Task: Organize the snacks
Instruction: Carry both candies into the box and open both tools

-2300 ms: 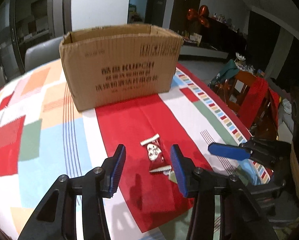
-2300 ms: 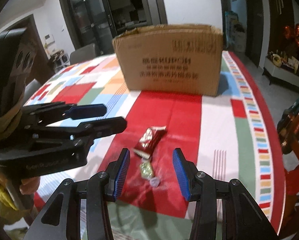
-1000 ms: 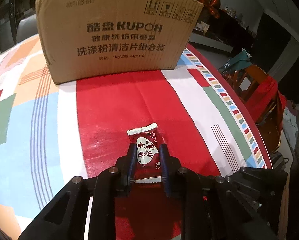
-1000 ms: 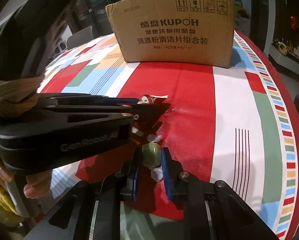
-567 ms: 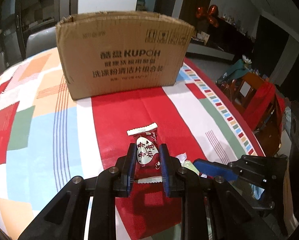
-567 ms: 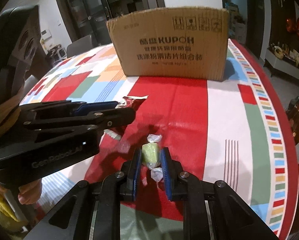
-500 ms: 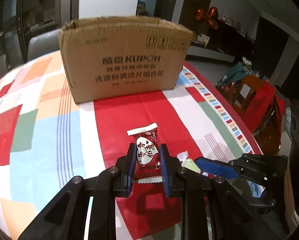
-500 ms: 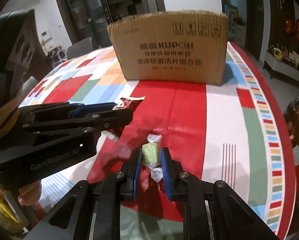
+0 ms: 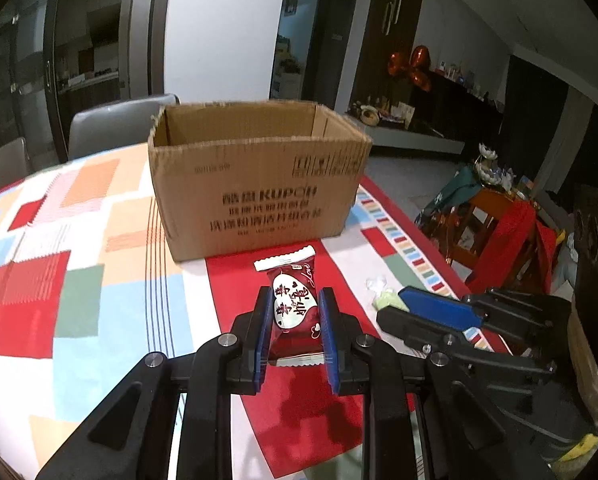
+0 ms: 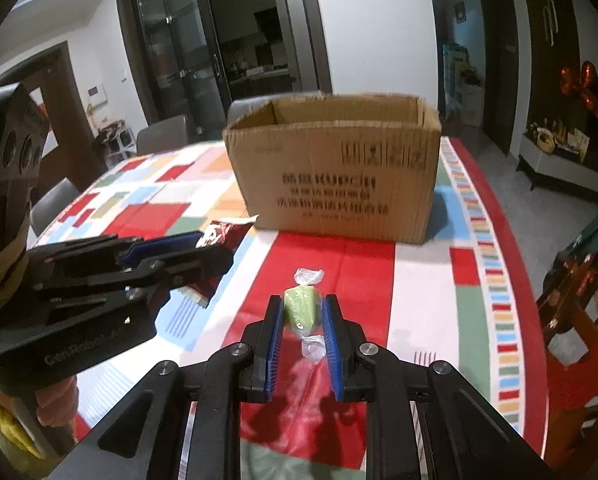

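My left gripper (image 9: 294, 312) is shut on a dark red snack packet (image 9: 293, 300) with white lettering and holds it above the table. My right gripper (image 10: 301, 320) is shut on a green wrapped candy (image 10: 301, 308) with clear twisted ends, also lifted. An open cardboard box (image 9: 255, 176) stands ahead of both grippers, and it shows in the right wrist view (image 10: 335, 172) too. The part of its inside that shows is bare. The right gripper appears in the left wrist view (image 9: 423, 312) at the right. The left gripper appears in the right wrist view (image 10: 167, 256) at the left.
The table carries a patchwork cloth (image 9: 79, 240) of red, blue, green and orange. Grey chairs (image 9: 111, 124) stand behind the box. A wooden chair with red cloth (image 9: 511, 232) stands off the table's right edge. The table's right edge (image 10: 539, 320) runs close by.
Both grippers closed on their snacks and lifted them. Over the last half second both rose higher, so the box's open top now shows.
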`<action>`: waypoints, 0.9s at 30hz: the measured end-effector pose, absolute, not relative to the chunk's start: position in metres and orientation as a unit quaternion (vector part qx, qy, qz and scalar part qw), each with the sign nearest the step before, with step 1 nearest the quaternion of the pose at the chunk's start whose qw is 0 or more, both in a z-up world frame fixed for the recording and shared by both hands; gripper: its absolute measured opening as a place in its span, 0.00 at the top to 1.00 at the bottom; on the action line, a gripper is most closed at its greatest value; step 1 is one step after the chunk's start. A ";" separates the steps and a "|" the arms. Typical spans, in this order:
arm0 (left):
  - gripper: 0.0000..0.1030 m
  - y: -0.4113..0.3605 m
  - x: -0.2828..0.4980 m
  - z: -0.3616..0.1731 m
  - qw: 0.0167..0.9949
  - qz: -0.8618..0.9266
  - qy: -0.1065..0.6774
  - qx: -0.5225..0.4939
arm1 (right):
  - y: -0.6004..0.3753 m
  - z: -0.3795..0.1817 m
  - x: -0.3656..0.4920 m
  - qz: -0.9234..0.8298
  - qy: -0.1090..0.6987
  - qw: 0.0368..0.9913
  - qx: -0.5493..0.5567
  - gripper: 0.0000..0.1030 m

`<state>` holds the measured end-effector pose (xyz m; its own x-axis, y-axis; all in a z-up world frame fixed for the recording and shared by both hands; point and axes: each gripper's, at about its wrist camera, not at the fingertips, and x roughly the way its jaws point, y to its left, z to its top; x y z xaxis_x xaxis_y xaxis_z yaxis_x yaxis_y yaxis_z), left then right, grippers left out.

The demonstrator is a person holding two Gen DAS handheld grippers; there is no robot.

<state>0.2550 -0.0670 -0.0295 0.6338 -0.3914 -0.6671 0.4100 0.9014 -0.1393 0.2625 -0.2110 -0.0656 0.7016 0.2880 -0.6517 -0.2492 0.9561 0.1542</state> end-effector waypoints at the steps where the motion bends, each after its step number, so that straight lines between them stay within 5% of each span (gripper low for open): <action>1: 0.77 -0.067 0.255 -0.027 0.905 -0.222 0.363 0.014 | -0.212 -0.062 0.263 0.145 0.354 0.923 0.028 0.80; 27: 0.78 -0.075 0.312 0.062 0.934 -0.196 0.295 0.052 | -0.238 0.044 0.332 0.112 0.268 0.957 0.006 0.80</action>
